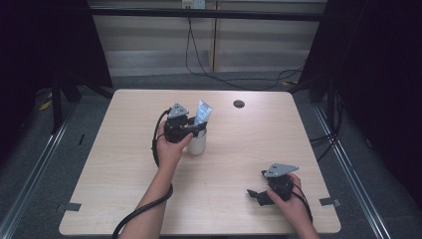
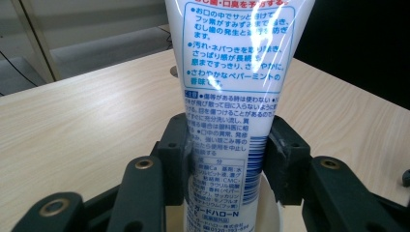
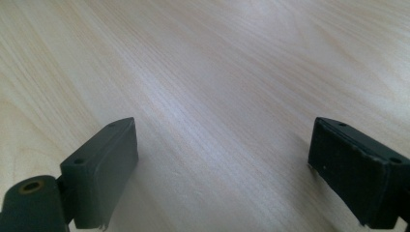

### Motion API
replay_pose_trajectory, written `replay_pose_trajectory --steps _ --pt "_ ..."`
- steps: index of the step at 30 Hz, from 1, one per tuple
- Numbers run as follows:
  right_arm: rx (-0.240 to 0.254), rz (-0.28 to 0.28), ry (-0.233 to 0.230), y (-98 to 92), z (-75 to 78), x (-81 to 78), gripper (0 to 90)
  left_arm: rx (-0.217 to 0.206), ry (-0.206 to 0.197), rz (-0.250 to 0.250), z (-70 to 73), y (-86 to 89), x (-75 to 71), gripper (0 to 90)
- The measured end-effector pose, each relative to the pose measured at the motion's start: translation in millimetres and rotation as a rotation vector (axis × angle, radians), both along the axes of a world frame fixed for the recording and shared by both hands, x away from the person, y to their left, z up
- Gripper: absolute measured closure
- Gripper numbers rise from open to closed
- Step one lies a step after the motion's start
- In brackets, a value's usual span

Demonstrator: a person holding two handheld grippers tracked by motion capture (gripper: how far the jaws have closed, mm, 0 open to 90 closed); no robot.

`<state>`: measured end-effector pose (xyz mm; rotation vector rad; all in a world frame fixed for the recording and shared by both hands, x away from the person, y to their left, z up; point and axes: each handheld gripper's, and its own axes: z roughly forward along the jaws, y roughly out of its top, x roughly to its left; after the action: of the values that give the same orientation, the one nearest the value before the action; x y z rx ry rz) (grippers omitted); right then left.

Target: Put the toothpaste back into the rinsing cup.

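A pale wooden surface [image 1: 124,174] is seen from above, with a small dark round hole [image 1: 239,104] near its far edge.

Two forearms are brought in from the near edge. The left forearm is stretched forward toward the middle of the surface, wrist raised, the left hand [image 1: 169,147] wrapped round the body of the left tool [image 1: 198,128], which is held roughly level and pointed toward the right of the high view. A black cable is looped from it down along the forearm. The right hand [image 1: 291,201] is rested low near the right front corner, well apart from the left; the right tool [image 1: 255,195] is pointed leftward, close over the bare surface.

A white cup [image 1: 197,144] is stood just beyond the left hand. A white toothpaste tube [image 2: 232,96] with blue print is stood upright in it, its crimped end upward and leaned slightly to the right.

In the left gripper view the two black pads [image 2: 175,159] of the left tool are seen pressed against both sides of the tube, just above the cup's rim; the tube is gripped. The right tool's pads [image 3: 104,169] are held wide apart with nothing but wood grain between them.
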<state>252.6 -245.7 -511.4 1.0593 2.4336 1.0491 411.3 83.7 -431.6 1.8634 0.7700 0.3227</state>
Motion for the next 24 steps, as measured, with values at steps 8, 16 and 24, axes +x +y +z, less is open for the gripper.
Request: replay_pose_trajectory --steps 8,16,24 --pt "0.000 0.000 0.000 0.0 0.0 0.0 9.9 -0.007 0.001 0.008 -1.8 1.0 -1.4 56.9" --pt "0.000 0.000 0.000 0.0 0.0 0.0 9.9 -0.009 -0.008 0.010 -1.1 1.5 -2.2 56.3" --pt "0.000 0.000 0.000 0.0 0.0 0.0 9.9 -0.006 -0.006 0.013 -3.2 2.7 -2.6 55.6"
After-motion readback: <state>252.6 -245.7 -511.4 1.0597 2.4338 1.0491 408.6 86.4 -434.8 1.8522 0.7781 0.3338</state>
